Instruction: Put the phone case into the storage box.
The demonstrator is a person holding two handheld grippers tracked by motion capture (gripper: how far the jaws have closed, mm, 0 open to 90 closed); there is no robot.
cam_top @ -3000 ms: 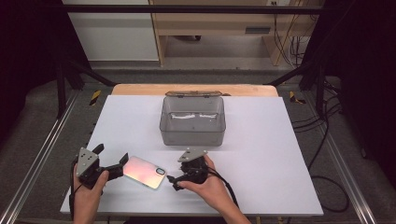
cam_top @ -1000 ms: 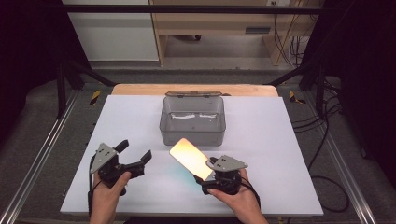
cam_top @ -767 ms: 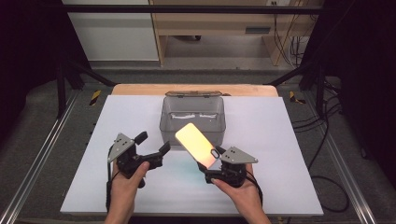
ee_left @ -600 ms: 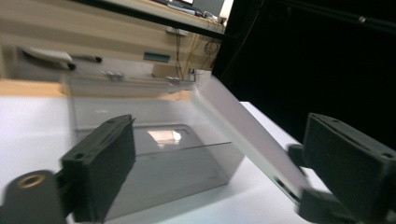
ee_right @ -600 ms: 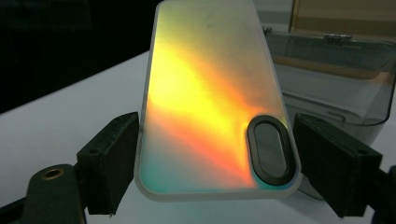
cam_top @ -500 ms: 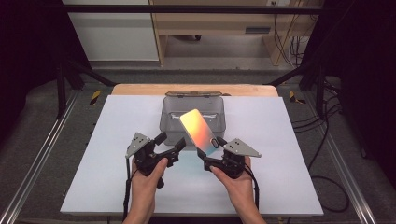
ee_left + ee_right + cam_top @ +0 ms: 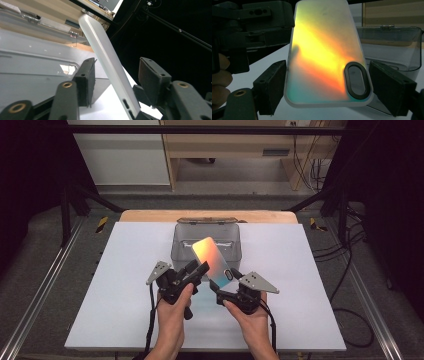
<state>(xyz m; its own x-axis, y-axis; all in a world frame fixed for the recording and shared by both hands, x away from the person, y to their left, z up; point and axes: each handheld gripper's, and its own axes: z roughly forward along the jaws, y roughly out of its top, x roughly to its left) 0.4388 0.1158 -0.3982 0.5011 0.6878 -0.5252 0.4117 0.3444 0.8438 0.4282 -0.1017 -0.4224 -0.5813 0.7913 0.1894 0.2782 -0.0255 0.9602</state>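
Observation:
An iridescent orange-to-teal phone case [image 7: 210, 257] stands tilted upright above the table, just in front of a clear plastic box [image 7: 182, 247]. My right gripper [image 7: 224, 281] is shut on its lower end, a pad against each long edge [image 7: 328, 75], beside the oval camera cut-out. My left gripper [image 7: 199, 269] comes in from the left, and its jaws have just been closing. In the left gripper view the case [image 7: 107, 60] stands edge-on between the pads [image 7: 86, 75], with a gap on both sides.
The white tabletop [image 7: 300, 270] spreads wide to the left and right of the hands. The clear box [image 7: 392, 47] has a hinged lid along its far side. Metal rails run along the table's sides, and cables lie on the floor to the right.
The right gripper lifted the case off the table and tipped it upright toward the box. The left gripper slid right to the case and narrowed its jaws around it.

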